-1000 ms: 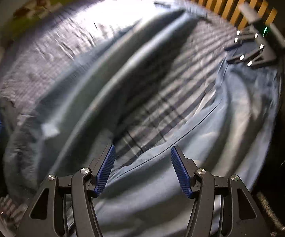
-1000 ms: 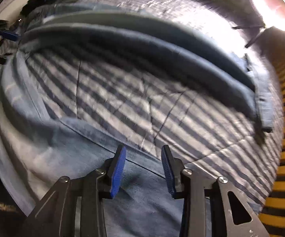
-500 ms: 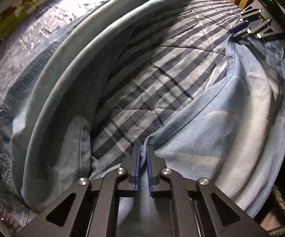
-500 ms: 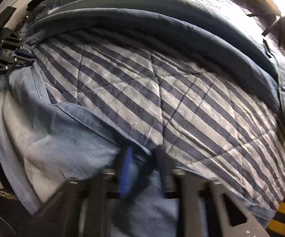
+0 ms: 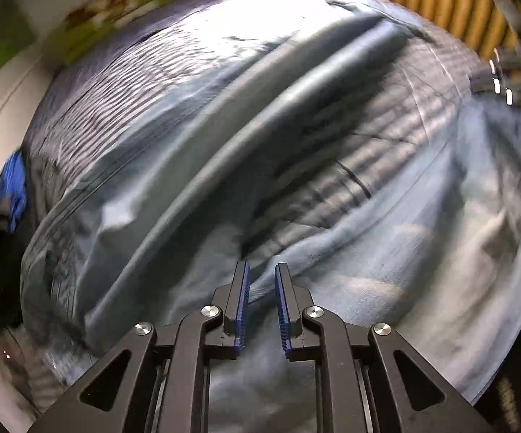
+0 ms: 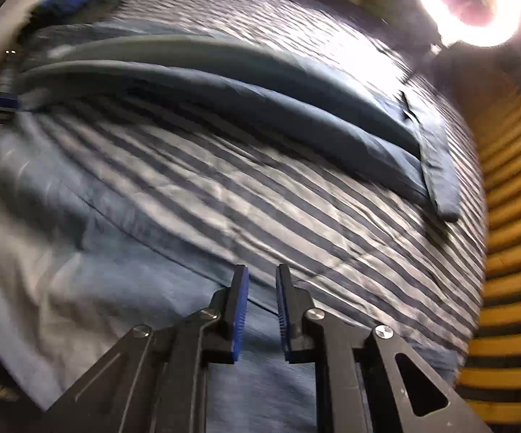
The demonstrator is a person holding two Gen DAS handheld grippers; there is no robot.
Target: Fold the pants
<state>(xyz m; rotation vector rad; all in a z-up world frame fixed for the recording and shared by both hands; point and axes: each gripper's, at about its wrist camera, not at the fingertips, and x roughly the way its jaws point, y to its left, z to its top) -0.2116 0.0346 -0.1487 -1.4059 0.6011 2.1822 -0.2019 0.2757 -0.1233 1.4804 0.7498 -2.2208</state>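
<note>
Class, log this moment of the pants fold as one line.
stage: mid-fold | left tool: opening, over pants edge | right tool: opening, over pants edge | surface: striped quilt

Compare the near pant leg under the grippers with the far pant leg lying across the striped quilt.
The near pant leg lies spread wide and rumpled; the far pant leg looks narrow and smooth. The near leg's edge sits between each gripper's opening jaws; the far leg lies clear of both. Both are blue denim on the striped quilt.
</note>
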